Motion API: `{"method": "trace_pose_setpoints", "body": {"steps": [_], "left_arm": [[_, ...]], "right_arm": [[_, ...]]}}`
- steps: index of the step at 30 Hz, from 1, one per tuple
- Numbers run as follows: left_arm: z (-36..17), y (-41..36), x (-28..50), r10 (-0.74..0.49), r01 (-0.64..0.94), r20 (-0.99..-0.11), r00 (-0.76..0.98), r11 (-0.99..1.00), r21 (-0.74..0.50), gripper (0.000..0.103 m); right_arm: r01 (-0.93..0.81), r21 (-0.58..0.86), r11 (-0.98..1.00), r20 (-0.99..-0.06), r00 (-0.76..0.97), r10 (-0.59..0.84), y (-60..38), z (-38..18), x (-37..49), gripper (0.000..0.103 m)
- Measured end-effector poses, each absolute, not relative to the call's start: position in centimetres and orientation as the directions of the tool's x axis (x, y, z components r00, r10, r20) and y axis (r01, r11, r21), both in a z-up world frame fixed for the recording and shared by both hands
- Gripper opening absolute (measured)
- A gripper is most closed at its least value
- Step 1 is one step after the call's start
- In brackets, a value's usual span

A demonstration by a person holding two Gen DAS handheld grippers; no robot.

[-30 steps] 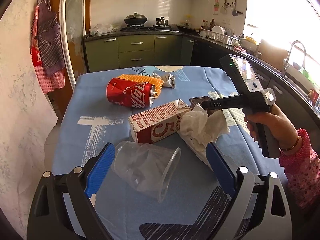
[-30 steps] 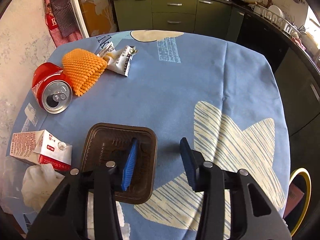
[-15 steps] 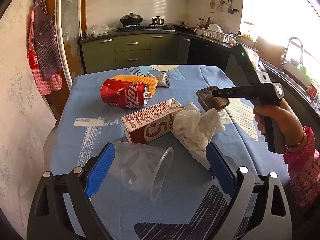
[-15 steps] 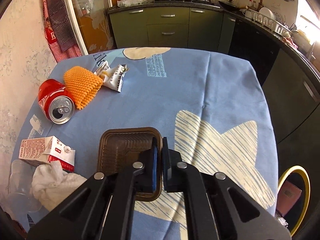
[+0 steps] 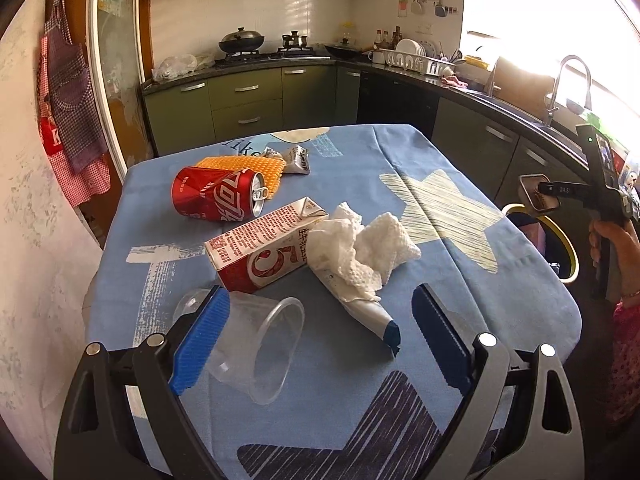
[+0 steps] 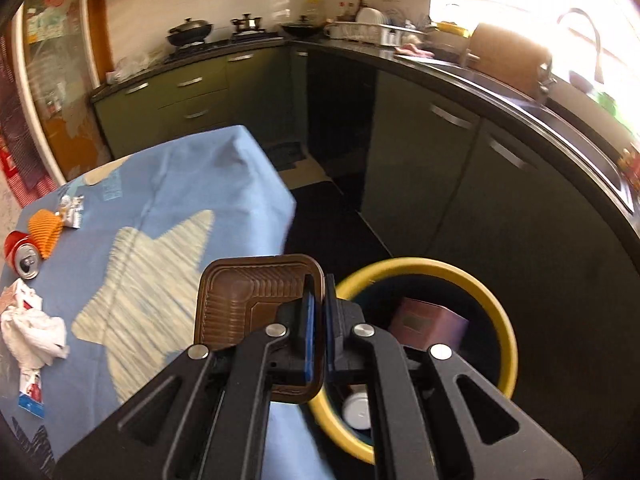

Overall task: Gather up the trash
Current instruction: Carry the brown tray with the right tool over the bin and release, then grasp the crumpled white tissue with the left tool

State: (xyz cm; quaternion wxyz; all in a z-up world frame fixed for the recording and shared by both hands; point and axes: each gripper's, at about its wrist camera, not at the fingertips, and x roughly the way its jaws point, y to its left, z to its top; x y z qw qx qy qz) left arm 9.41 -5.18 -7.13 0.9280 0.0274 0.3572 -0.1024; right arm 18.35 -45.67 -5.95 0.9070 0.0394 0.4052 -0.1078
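Right tool [image 6: 318, 300] clamps brown tray [image 6: 244, 300] over yellow-rimmed bin [image 6: 502, 320]; left tool [image 5: 320, 344], open, straddles clear cup [image 5: 256, 348].

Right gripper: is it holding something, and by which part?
Yes. The right gripper is shut on the brown ribbed plastic tray, pinching its right-hand rim. The left gripper is open, holding nothing.

Home kitchen: stove [image 5: 260, 54], sink faucet [image 5: 568, 80], cabinets [image 5: 248, 104].
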Motion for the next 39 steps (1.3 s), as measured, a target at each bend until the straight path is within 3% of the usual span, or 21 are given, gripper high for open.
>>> {"method": "trace_pose_setpoints", "body": {"steps": [4, 8, 33, 36, 39], "left_arm": [[-7.1, -6.1, 9.6, -0.173, 0.225, -0.675, 0.717, 0.974, -0.011, 0.091], [-7.1, -6.6, 9.7, -0.175, 0.233, -0.680, 0.712, 0.973, -0.007, 0.091], [-8.6, -9.6, 15.9, -0.189, 0.272, -0.743, 0.642, 0.962, -0.010, 0.091], [-9.2, -10.0, 17.3, -0.155, 0.256, -0.763, 0.627, 0.967, 0.013, 0.082], [-10.0, -10.2, 18.4, -0.152, 0.248, -0.787, 0.598, 0.969, 0.001, 0.067]], "right_arm": [[0.312, -0.036, 0.949, -0.774, 0.592, -0.224, -49.7, -7.9, 17.6, 0.005], [0.377, -0.028, 0.926, -0.772, 0.580, -0.259, -52.1, -8.8, 16.8, 0.031], [0.281, 0.065, 0.958, -0.733, 0.664, -0.145, -50.2, -8.1, 13.4, 0.042], [0.282, 0.075, 0.956, -0.733, 0.666, -0.139, -50.4, -8.3, 13.1, 0.042], [0.290, 0.086, 0.953, -0.737, 0.662, -0.135, -50.9, -8.7, 13.0, 0.043]]}}
